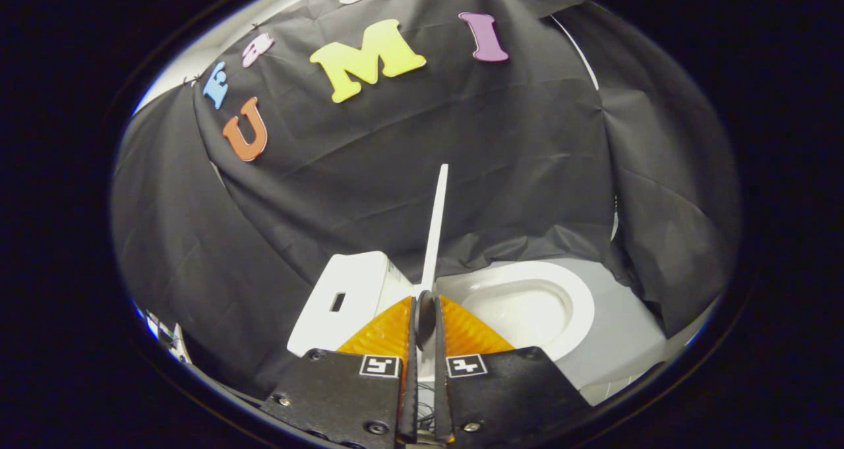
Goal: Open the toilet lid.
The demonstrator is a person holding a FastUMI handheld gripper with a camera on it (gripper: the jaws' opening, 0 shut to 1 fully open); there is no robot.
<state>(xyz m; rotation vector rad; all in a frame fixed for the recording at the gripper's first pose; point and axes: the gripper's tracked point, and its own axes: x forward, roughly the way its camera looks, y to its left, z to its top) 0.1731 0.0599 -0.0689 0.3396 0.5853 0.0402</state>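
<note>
We look along the tongs [425,304] and find their two orange ribbed fingers [382,333] drawn close together, pinching the thin white toilet lid [436,228] at its lower end. The lid is seen edge-on (a narrow white blade rising from between the fingertips), standing almost upright with a slight lean, its top end set against the black cloth wall [514,159] of the booth. Both fingers appear to press on the lid's edge, one on each side, with the dark round pads meeting around it.

Beside the left finger we see the white toilet tank [346,297], boxy, with a small dark rectangular slot in its face. On the other side of the lid, just beyond the right finger, the toilet bowl [534,307] lies uncovered: we can see its white oval rim and the glossy basin inside. The toilet stands on a pale grey floor [620,337], which shows past the bowl up to where the cloth hangs down.

The black bodies of the tongs carry small square black-and-white markers [379,366], one on each finger mount. Near the tank, low down at the foot of the cloth, a few blurred bits of clutter show; we cannot tell what they are.
</note>
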